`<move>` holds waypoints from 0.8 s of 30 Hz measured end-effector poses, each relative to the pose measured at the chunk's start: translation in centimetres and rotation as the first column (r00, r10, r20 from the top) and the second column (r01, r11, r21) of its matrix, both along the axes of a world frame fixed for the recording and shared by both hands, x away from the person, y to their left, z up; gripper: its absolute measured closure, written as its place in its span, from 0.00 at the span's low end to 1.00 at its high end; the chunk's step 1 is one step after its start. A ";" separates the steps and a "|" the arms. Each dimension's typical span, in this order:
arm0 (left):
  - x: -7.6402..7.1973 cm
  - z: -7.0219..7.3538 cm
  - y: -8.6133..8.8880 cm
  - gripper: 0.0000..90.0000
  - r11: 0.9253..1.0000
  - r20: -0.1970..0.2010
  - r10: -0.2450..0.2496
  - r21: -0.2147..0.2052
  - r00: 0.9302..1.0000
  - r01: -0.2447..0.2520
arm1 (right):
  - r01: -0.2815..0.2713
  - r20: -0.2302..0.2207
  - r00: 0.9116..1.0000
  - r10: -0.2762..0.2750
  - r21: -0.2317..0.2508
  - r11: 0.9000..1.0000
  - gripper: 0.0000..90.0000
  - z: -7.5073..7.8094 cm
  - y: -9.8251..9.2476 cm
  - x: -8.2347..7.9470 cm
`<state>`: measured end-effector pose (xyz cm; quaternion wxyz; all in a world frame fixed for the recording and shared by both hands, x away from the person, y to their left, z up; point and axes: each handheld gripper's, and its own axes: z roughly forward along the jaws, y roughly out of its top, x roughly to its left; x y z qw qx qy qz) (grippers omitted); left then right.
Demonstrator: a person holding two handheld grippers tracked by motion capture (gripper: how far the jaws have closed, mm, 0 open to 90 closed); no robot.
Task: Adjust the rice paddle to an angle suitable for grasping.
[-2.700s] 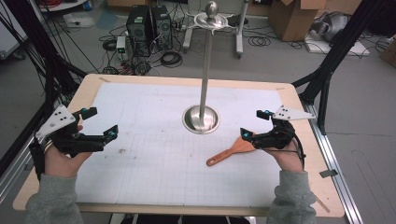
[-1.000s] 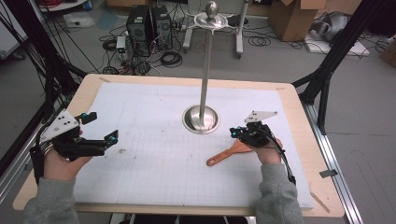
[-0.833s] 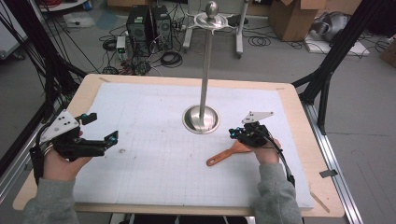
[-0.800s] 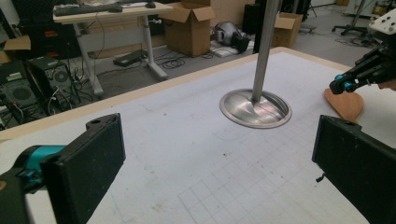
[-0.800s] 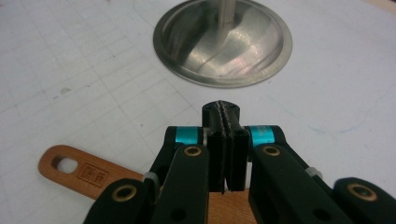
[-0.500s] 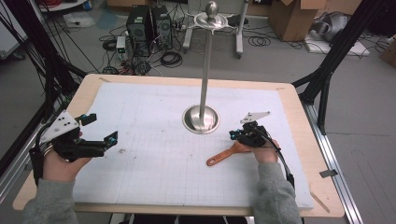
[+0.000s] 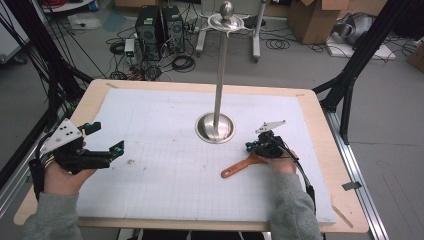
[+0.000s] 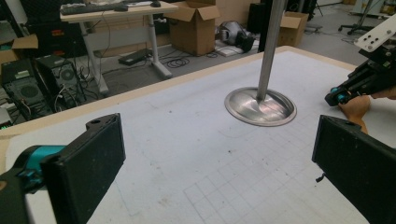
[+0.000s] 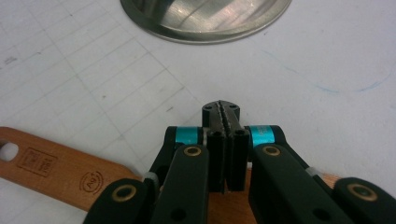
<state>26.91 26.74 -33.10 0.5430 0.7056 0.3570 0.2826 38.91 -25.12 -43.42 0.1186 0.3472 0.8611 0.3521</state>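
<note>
Now right tongs (image 7: 248, 146) lower, over wooden spatula (image 7: 239, 167); jaws closed.

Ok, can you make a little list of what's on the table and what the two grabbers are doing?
table top: white gridded mat
metal stand: tall pole on a round base, middle of the table
wooden spatula: lies flat, handle toward the person
right gripper: jaws shut together, pointing down over the spatula's blade end; contact unclear
left gripper: jaws wide open, nothing between them, held at the table's left
</note>
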 end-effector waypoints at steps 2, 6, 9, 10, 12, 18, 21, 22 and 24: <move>0.0 0.0 0.0 0.03 1.000 -0.002 0.001 0.000 1.000 -0.001 | 0.007 -0.003 1.000 -0.007 -0.001 1.000 0.99 -0.1 0.0 0.0; 0.1 -0.1 0.0 0.03 1.000 -0.003 0.005 0.002 1.000 -0.005 | 0.005 -0.005 1.000 -0.005 -0.007 1.000 0.99 -0.2 -0.1 0.1; 0.1 -0.1 0.0 0.03 1.000 -0.003 0.007 0.005 1.000 -0.007 | 0.007 -0.005 1.000 -0.007 -0.016 1.000 0.99 -0.2 -0.1 0.1; 0.1 -0.1 0.0 0.03 1.000 -0.003 0.007 0.005 1.000 -0.007 | 0.007 -0.005 1.000 -0.007 -0.016 1.000 0.99 -0.2 -0.1 0.1; 0.1 -0.1 0.0 0.03 1.000 -0.003 0.005 0.004 1.000 -0.005 | 0.010 -0.012 1.000 -0.011 -0.017 1.000 0.99 -0.1 -0.2 0.0; 0.5 -0.1 -0.3 0.03 1.000 -0.003 0.000 0.003 1.000 0.000 | 0.021 -0.030 0.999 -0.022 -0.027 0.999 0.99 0.0 -0.4 -0.4; 0.8 -0.2 -0.7 0.03 1.000 -0.009 -0.009 0.010 1.000 0.009 | 0.014 -0.037 0.999 -0.015 -0.040 0.999 0.99 0.1 -0.5 -0.7; 0.9 -0.2 -0.8 0.03 1.000 -0.009 -0.012 0.013 1.000 0.012 | 0.014 -0.040 0.999 -0.015 -0.040 0.999 0.99 0.1 -0.5 -0.8; 1.0 -0.2 -0.9 0.03 1.000 -0.009 -0.015 0.013 1.000 0.015 | 0.013 -0.046 0.999 -0.015 -0.038 0.999 0.99 0.2 -0.6 -1.0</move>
